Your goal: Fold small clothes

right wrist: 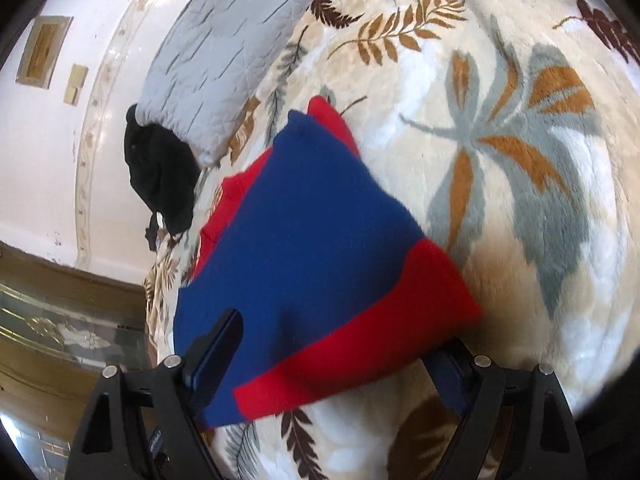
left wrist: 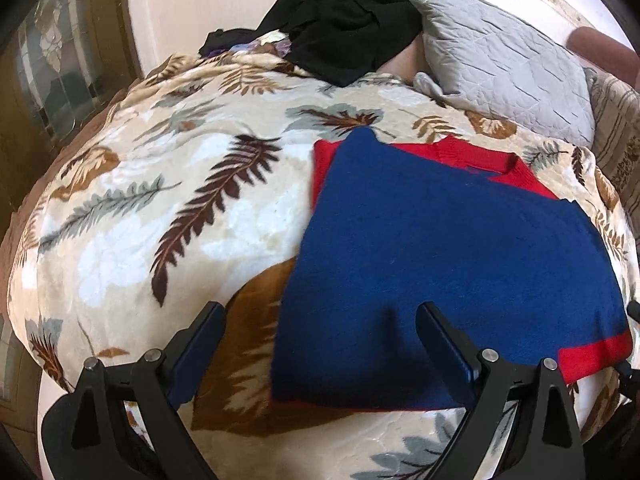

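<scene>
Soft daylight is filling both fisheye views, glaring off the white wall (right wrist: 36,160). Edges are bending and darkening (heavy vignetting), while the sweater (right wrist: 320,240) is blurring in the right view.

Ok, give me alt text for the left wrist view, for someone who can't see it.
A blue and red sweater lies folded on a leaf-patterned blanket, with the open left gripper just above its near edge. Behind sit a grey pillow and black clothes.
</scene>
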Demonstrator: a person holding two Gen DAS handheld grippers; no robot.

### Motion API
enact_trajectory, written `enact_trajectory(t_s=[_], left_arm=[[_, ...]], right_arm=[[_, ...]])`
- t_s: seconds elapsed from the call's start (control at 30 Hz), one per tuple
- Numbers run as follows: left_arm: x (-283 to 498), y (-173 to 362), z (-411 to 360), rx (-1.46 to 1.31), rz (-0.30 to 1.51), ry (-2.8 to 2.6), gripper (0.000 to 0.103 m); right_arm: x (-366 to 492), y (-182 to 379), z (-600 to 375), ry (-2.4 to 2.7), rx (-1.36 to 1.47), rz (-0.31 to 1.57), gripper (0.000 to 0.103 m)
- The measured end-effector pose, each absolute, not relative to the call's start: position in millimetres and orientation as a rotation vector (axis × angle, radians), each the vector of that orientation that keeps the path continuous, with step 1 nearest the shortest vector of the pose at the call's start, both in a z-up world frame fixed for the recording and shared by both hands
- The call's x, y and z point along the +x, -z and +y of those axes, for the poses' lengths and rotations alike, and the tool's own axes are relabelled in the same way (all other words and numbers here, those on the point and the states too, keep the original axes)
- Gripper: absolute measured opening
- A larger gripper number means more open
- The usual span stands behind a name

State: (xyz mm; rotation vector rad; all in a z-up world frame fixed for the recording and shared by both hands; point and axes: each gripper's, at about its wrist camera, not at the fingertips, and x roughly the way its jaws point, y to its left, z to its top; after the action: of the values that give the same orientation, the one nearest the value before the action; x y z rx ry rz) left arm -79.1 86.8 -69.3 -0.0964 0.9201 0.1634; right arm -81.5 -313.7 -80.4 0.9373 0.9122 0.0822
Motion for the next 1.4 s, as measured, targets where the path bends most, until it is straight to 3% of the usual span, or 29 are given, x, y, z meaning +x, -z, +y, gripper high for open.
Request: enact_trajectory(t_s=[1.27,1.3,1.37,1.4], left_arm=[[-33.6,70.7,5.3,0.008,0.912,-0.057,0.096],[-32.6,73.7,3.8,0.012,0.919,-0.054,0.096],[-28.6,82.3,0.5,0.027,0.946,-0.06,0.096],[-27.5,85.6,-0.2,0.027,0.954,-0.057,0.096]], right_arm=[[-71.6,74.2,-309.6,-0.039,0.83,0.872,0.088],[-69.1,73.2,-307.4,-0.045,0.798,0.888,0.086],[-60.3,74.3,-300.4,-0.039,0.695,0.973,0.023],[-58.8,75.2,-299.4,-0.033,0.668,0.995,0.01]])
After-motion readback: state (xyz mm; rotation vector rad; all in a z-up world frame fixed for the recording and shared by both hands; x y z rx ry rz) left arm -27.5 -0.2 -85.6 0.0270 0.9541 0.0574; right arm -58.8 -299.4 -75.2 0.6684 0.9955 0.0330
